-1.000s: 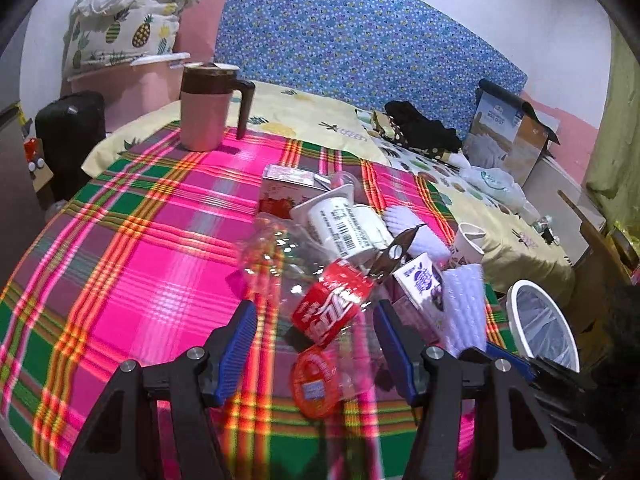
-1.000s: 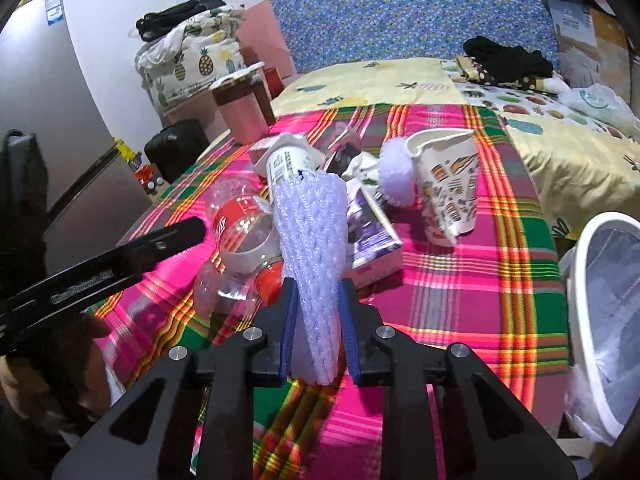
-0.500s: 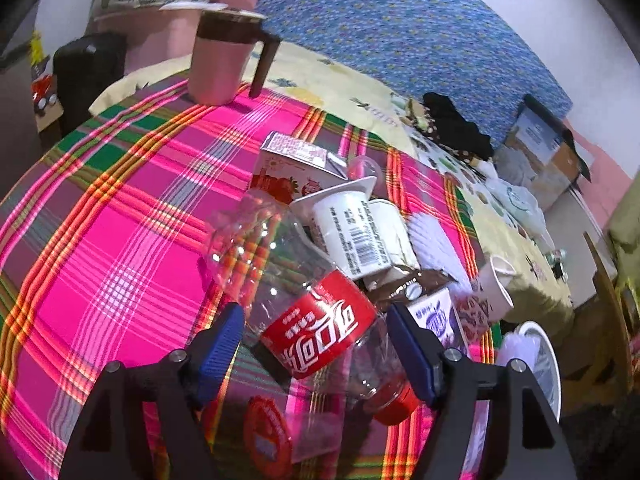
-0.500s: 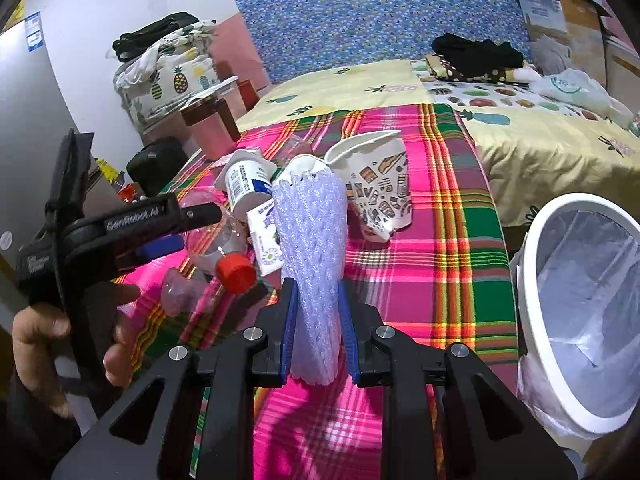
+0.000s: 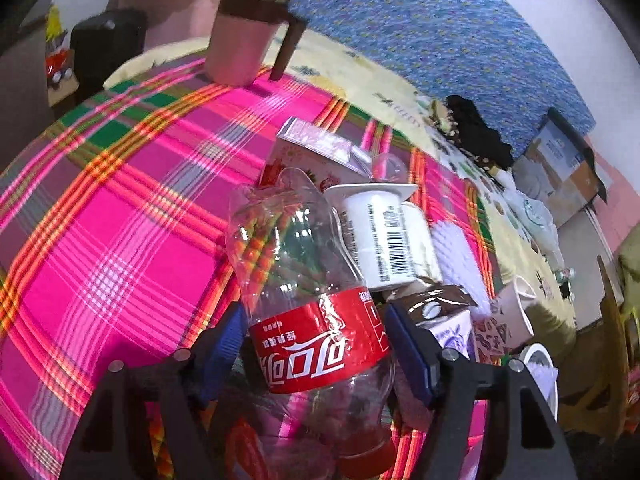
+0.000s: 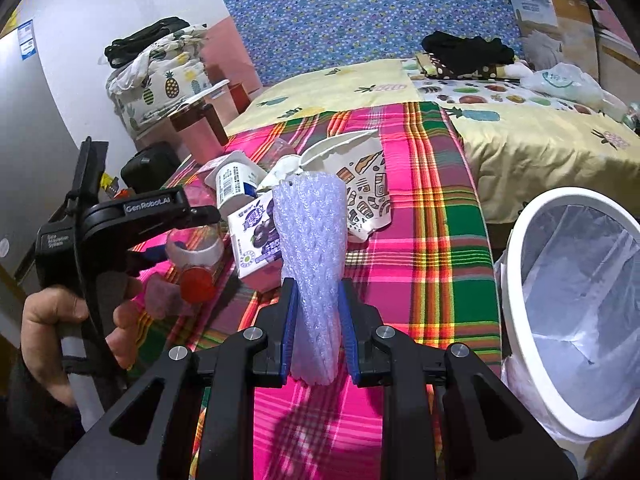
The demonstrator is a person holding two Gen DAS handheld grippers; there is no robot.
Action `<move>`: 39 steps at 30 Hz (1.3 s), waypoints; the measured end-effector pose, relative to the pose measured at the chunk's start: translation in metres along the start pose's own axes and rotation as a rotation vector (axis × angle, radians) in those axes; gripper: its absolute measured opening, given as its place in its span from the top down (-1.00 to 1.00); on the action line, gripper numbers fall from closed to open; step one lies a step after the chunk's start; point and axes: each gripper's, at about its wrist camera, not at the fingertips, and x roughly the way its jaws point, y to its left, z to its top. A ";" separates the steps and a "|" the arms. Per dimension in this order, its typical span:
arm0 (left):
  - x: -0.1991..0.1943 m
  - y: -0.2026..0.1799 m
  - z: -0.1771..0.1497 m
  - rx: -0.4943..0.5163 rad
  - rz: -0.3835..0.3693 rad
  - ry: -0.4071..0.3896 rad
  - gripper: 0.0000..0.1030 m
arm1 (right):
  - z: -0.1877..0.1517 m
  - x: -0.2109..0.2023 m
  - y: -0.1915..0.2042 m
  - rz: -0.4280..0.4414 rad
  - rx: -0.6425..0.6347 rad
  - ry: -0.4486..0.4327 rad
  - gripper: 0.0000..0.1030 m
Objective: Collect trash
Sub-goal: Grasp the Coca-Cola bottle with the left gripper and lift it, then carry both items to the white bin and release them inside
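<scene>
A clear crushed cola bottle [image 5: 296, 264] with a red label and red cap lies on the plaid tablecloth [image 5: 120, 220]. My left gripper [image 5: 316, 344] straddles its label. The jaws are closing, and the blue pads stand close beside the bottle without squeezing it. In the right wrist view a hand holds that gripper [image 6: 160, 216] over the bottle [image 6: 196, 252]. My right gripper [image 6: 318, 312] is shut on a pale purple foam net sleeve [image 6: 312, 232], held upright above the table's near edge. A white bin [image 6: 520, 280] with a clear liner stands to the right, below table level.
More trash is piled behind the bottle: a white yogurt cup [image 5: 380, 240], a strawberry carton [image 5: 304, 152], a purple milk carton [image 6: 256, 236] and a patterned paper cup [image 6: 364, 200]. A pink mug [image 5: 244, 36] stands at the table's far side. A bed lies beyond.
My left gripper opened wider, rolled and pushed forward, so the cola bottle now lies between its jaws. The right gripper drifted slightly towards the bin, still holding the foam net.
</scene>
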 end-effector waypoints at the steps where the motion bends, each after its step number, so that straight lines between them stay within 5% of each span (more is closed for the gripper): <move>1: -0.004 -0.002 -0.002 0.019 -0.002 -0.012 -0.38 | 0.000 -0.001 0.000 0.000 -0.001 -0.001 0.58; 20: -0.079 -0.035 -0.022 0.248 -0.085 -0.150 -0.32 | -0.001 -0.035 -0.014 -0.068 0.022 -0.081 0.58; 39: -0.054 -0.167 -0.089 0.553 -0.339 0.004 -0.32 | -0.018 -0.073 -0.081 -0.261 0.176 -0.119 0.58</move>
